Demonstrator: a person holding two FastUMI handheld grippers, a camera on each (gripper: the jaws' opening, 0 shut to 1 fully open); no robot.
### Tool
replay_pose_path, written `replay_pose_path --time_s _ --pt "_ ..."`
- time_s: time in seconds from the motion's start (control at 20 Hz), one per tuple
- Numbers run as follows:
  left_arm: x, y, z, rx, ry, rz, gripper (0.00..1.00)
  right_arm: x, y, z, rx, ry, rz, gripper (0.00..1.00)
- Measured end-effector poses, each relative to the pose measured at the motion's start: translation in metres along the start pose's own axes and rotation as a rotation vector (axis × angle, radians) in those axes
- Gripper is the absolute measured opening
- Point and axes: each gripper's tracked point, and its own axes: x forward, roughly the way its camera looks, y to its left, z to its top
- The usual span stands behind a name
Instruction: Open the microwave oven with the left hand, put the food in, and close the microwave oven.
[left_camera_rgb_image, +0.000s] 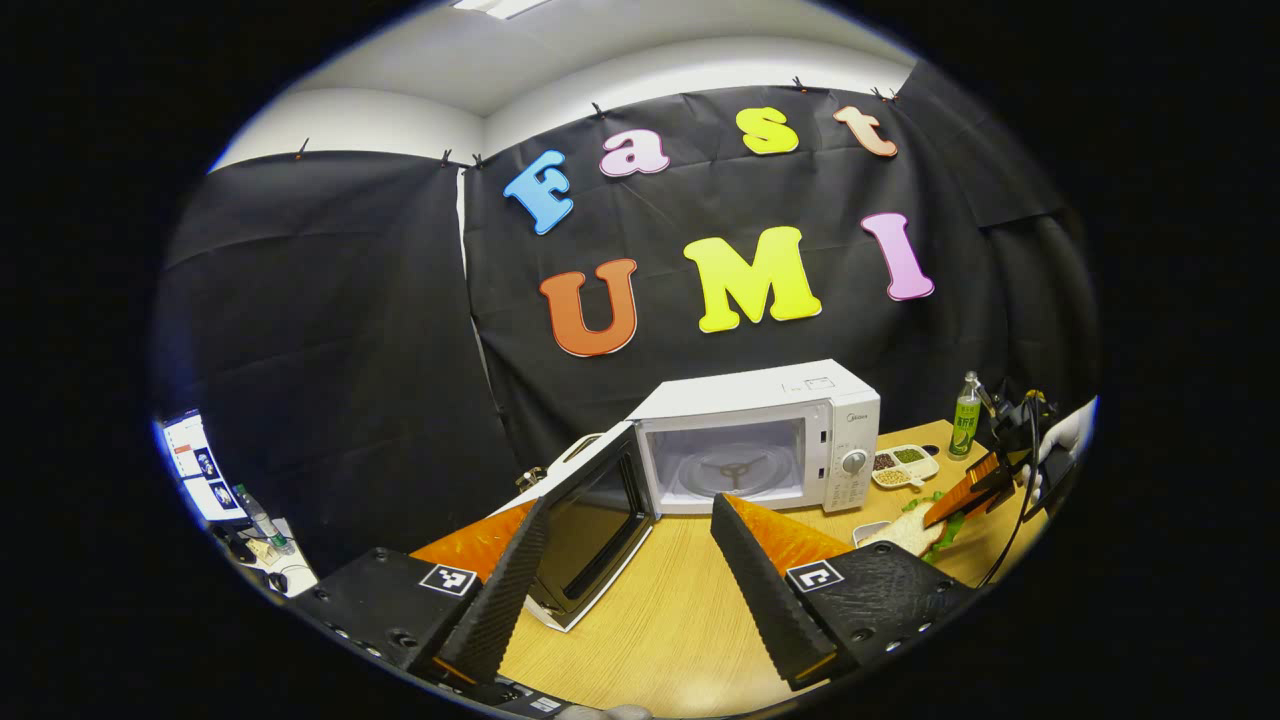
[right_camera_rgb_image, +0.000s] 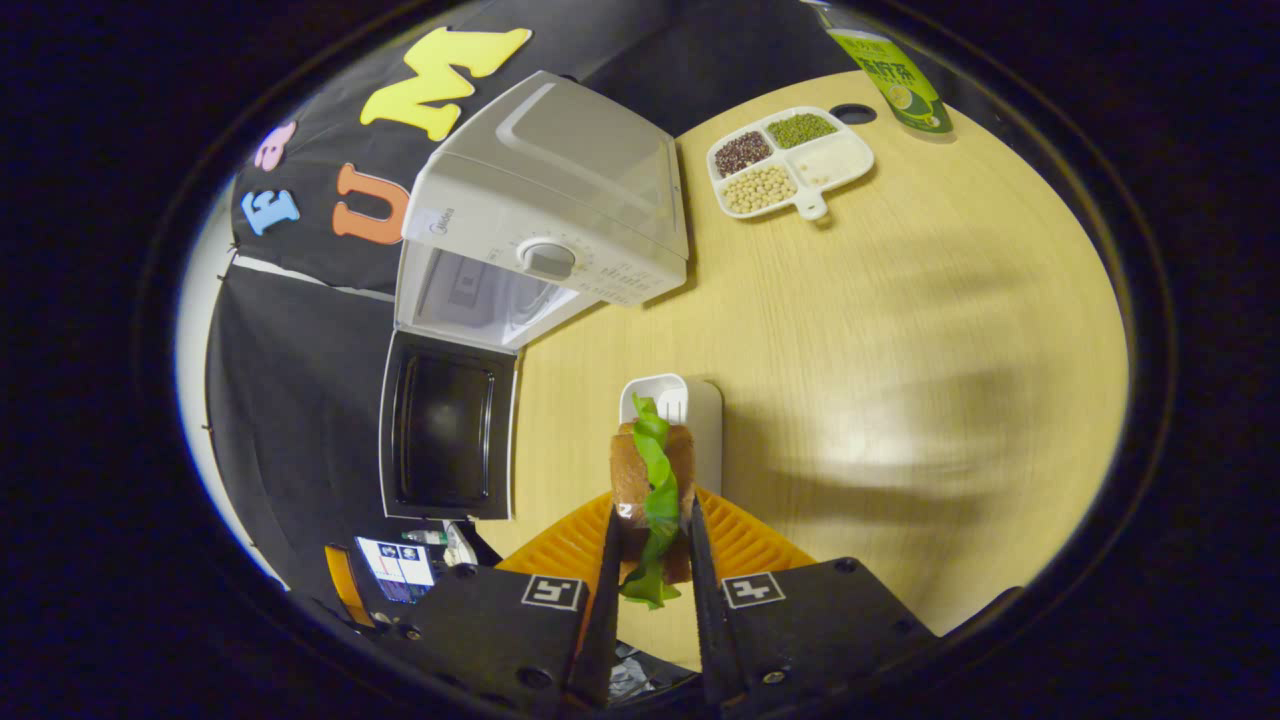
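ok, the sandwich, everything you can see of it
The sandwich is brown bread with green lettuce hanging out of its edge. The right hand-held gripper is shut on it, one finger on each bread face, holding it on edge above the wooden table, over a small white tray, short of the open microwave.

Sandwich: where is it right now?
The sandwich sits clamped between the right gripper fingers, held above the table just over a small white dish, right of the open microwave.
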Motion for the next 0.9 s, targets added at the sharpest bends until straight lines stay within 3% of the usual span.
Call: replay_pose_path --time_s 0.1,0.15,0.4,0.6,0.9 --pt "0.0 0.005 -0.005 -0.017 -0.003 -0.023 0.96 -0.012 0.015 0.002 -0.01 -0.045 -0.006 0.29" --pt "0.001 0.009 -0.009 -0.016 0.0 -0.034 0.96 -0.017 0.025 0.004 -0.009 -0.076 -0.001 0.37" --pt "0.007 0.031 -0.018 0.015 -0.003 -0.092 0.96 -0.017 0.088 0.01 -0.007 -0.221 0.071 0.37" --pt "0.011 0.05 -0.026 0.014 -0.004 -0.124 0.96 0.017 0.133 0.019 0.021 -0.353 0.136 0.37" --pt "0.019 0.094 -0.046 0.011 -0.004 -0.11 0.96 0.09 0.178 0.045 0.074 -0.578 0.214 0.37"
